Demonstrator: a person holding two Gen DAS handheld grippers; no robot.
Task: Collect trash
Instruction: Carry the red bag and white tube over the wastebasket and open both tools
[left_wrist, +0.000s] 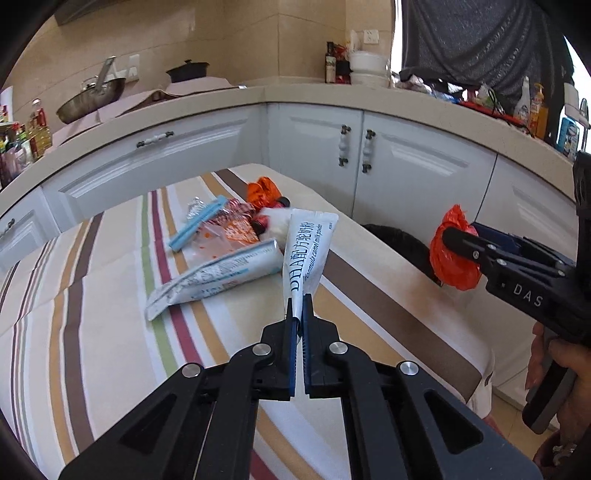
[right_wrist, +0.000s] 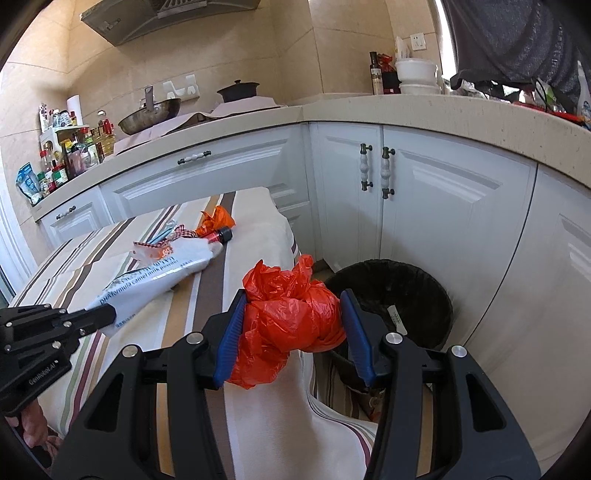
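Observation:
My left gripper (left_wrist: 298, 306) is shut on a white camel milk powder sachet (left_wrist: 308, 247), lifted above the striped tablecloth (left_wrist: 92, 295); the sachet also shows in the right wrist view (right_wrist: 147, 284). My right gripper (right_wrist: 291, 317) is shut on a crumpled orange plastic bag (right_wrist: 291, 314), held near the table's right edge, just short of the black trash bin (right_wrist: 399, 291). The bag also shows in the left wrist view (left_wrist: 452, 254). More trash lies on the table: a second white sachet (left_wrist: 218, 273), a blue strip (left_wrist: 197, 223), red-patterned wrappers (left_wrist: 236, 225) and an orange wrapper (left_wrist: 263, 190).
White kitchen cabinets (right_wrist: 424, 192) and a beige countertop (left_wrist: 258, 96) wrap around behind the table and bin. A wok (left_wrist: 92, 98), bottles (right_wrist: 77, 147) and containers stand on the counter. The bin, lined with a black bag, sits on the floor right of the table.

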